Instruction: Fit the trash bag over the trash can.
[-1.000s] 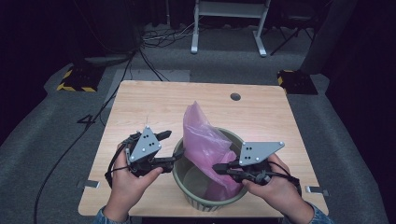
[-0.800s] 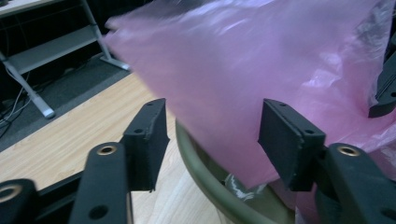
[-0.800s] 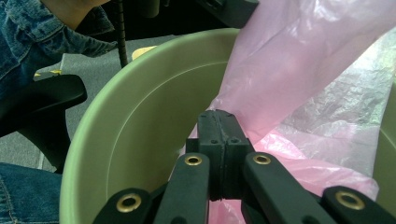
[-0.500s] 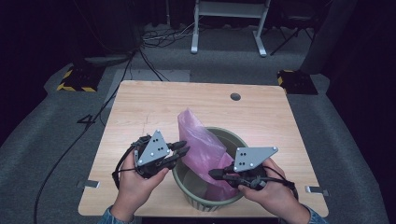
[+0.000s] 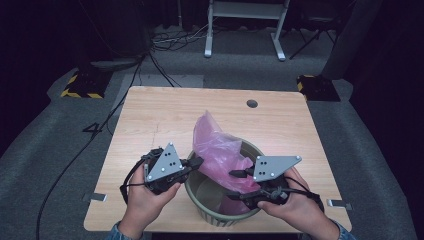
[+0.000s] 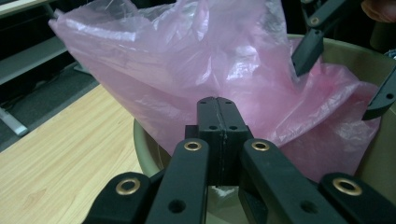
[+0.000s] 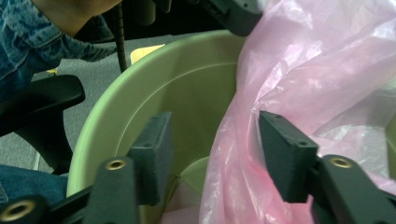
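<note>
On the left, the left gripper [image 5: 196,162] has its jaws clenched on the edge of the pink plastic bag [image 5: 220,150], seemingly to pull it over the rim. The bag sits half inside the green bin [image 5: 197,192], bunched upward. On the right, the right gripper [image 5: 236,184] has just been opening, its jaws released around a fold it no longer presses, probably to regrip.

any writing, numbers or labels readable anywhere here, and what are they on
"4": a dark digit marked on the grey floor left of the wooden table, about at.
No readable text on the pink bag, the green bin, the left gripper or the right gripper. The black and yellow stripes on the floor block are a hazard pattern, not words.
</note>
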A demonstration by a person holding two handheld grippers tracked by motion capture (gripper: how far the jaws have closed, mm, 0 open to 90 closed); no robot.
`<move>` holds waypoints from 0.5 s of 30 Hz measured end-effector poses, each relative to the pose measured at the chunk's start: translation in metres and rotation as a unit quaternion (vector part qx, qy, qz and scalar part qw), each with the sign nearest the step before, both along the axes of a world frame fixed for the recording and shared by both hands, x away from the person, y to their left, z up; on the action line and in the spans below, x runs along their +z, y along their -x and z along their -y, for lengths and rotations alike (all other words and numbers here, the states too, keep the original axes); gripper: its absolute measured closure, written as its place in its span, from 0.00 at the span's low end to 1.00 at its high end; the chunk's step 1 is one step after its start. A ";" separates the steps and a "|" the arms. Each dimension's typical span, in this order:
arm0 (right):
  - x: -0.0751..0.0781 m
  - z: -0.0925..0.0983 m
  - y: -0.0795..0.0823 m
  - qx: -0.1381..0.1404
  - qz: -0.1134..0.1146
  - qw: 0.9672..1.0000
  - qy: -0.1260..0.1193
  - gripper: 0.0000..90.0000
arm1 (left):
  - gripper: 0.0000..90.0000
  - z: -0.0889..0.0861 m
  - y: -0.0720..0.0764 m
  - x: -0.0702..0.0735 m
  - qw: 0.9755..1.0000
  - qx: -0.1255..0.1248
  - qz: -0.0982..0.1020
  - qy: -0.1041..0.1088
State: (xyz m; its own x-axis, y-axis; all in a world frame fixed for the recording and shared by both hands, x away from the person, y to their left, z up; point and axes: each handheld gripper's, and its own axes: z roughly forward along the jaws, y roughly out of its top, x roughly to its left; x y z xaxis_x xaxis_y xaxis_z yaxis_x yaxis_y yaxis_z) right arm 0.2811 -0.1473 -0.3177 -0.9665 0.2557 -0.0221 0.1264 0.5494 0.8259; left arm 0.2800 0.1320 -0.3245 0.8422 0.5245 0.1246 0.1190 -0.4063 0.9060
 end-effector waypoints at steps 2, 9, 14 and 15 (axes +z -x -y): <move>0.002 0.003 -0.001 -0.006 0.001 1.000 -0.005 0.47 | 1.00 0.000 0.001 0.000 1.000 0.000 0.003 0.000; 0.018 0.018 -0.011 -0.046 0.015 0.999 -0.025 0.46 | 1.00 0.001 0.003 0.003 1.000 -0.007 0.012 -0.002; 0.027 0.021 -0.018 -0.058 0.024 0.998 -0.032 0.45 | 1.00 0.004 0.005 0.005 1.000 -0.012 0.018 -0.005; 0.027 0.021 -0.019 -0.059 0.025 0.997 -0.033 0.46 | 1.00 0.004 0.004 0.005 1.000 -0.013 0.018 -0.005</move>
